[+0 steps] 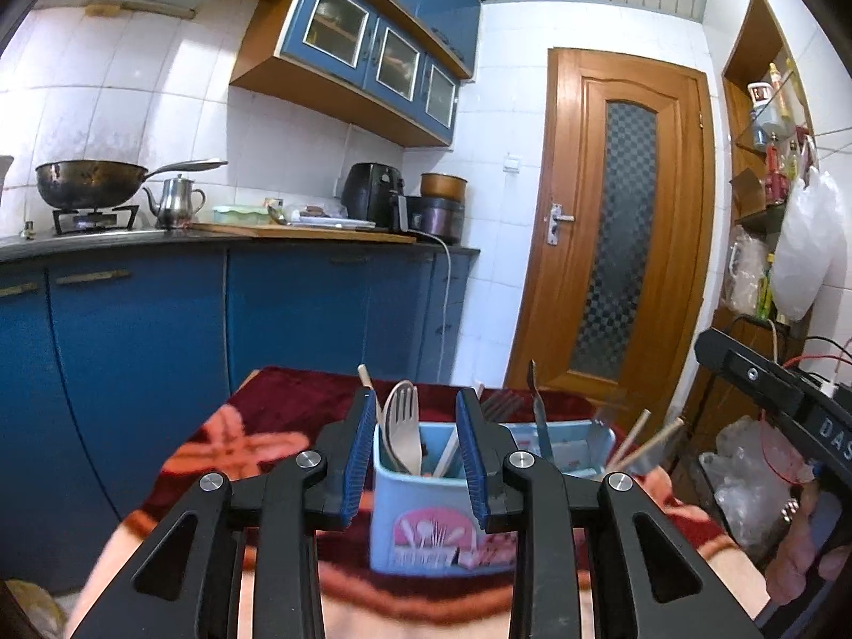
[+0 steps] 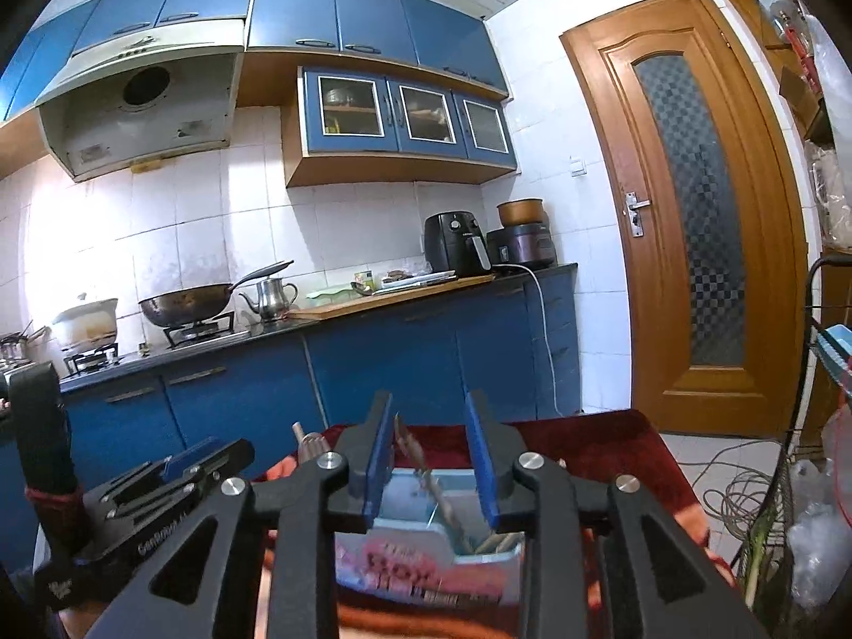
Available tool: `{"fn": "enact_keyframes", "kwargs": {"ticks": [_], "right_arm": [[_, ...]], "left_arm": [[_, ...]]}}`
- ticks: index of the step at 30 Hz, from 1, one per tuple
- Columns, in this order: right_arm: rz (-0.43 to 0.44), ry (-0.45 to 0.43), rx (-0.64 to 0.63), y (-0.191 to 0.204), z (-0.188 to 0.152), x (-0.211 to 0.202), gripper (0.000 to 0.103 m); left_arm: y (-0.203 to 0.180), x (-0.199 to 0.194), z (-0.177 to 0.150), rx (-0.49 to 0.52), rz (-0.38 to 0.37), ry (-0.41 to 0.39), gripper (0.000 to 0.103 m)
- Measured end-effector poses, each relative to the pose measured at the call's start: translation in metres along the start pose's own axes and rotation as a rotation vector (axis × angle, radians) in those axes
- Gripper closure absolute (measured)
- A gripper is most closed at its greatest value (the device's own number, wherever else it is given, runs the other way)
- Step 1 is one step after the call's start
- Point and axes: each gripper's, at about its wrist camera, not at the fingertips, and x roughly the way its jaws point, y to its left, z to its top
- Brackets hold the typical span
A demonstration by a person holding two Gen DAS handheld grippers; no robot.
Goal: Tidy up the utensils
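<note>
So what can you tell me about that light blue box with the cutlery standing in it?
The light blue utensil holder looks like plastic, with a pink picture of cutlery on its front wall. It is divided into compartments and stands upright on a red patterned cloth. A pale fork and spoon stand in the left compartment; metal cutlery and chopsticks lean in the others. Neither gripper touches it.

utensils (image 1: 403, 428) in holder (image 1: 426, 522), on table (image 1: 250, 442)

Black tongs (image 1: 415, 452), blue ribbed pads (image 1: 358, 458), silver pivot screws (image 1: 311, 459).
</note>
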Motion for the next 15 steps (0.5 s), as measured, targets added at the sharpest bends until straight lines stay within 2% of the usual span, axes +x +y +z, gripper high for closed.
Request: {"fn": "enact_keyframes", "kwargs": {"ticks": [9, 15], "right_arm": [[0.012, 0.03, 0.026, 0.019, -0.019, -0.058, 0.058], [-0.007, 0.064, 0.039, 0.027, -0.05, -0.077, 0.05]], "left_arm": [[0.006, -0.05, -0.007, 0.023, -0.011, 0.081, 0.071], [0.009, -0.069, -0.032, 0.031, 0.022, 0.087, 0.052]]}}
